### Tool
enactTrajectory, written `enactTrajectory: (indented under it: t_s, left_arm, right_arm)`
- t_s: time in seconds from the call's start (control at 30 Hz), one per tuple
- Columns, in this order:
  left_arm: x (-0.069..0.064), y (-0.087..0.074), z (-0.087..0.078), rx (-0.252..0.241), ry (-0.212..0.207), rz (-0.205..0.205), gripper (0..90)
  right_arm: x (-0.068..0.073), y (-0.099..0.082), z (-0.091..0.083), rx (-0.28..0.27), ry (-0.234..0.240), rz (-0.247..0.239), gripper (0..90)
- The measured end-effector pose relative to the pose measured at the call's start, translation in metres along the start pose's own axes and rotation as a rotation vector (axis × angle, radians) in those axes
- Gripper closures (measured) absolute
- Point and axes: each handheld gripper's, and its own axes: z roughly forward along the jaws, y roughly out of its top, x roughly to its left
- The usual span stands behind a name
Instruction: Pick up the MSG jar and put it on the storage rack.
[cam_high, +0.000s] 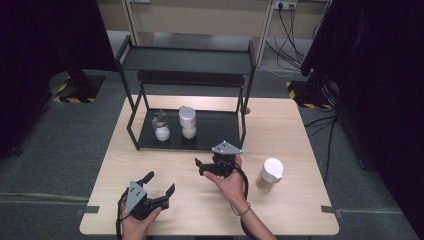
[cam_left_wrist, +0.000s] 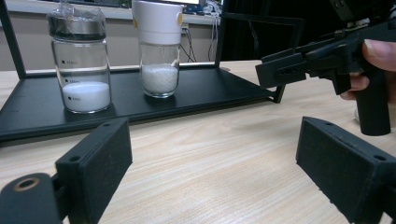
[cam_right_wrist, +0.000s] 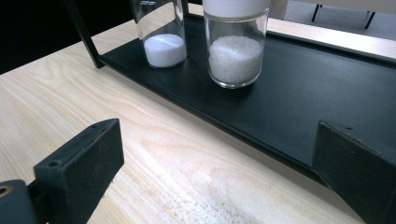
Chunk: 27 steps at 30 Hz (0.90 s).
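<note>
My right hand-held gripper (cam_high: 207, 166) hovers over the counter (cam_high: 295, 135) just in front of the black shelf rack (cam_high: 185, 60), its jaws spread wide with nothing between them. In the right gripper view the jaws frame bare wood and the front edge of the rack's lower tray (cam_right_wrist: 327, 93). On that tray stand two glass jars, close together but apart: the white-capped jar (cam_right_wrist: 235, 46), holding coarse white grains, is the nearer to this hand-held gripper, and the clear jar (cam_right_wrist: 161, 32), holding fine white powder, stands farther back on the tray. Both are upright. My left hand-held gripper (cam_high: 159, 184) is low over the counter near its front edge, well apart from the rack, jaws likewise spread and empty; the left gripper view shows both jars beyond them and the right hand-held gripper at the upper right. A third jar (cam_high: 270, 174) with a white cap stands upright on the counter, to the right of my right hand (cam_high: 231, 186).
</note>
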Motion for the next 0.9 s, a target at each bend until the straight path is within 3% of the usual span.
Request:
enactTrajectory:
  t_s: [0.9]
  left_arm:
    - [0.000, 0.000, 0.000, 0.000, 0.001, 0.003, 10.3]
  right_arm:
    - [0.007, -0.023, -0.015, 0.007, 0.022, 0.007, 3.0]
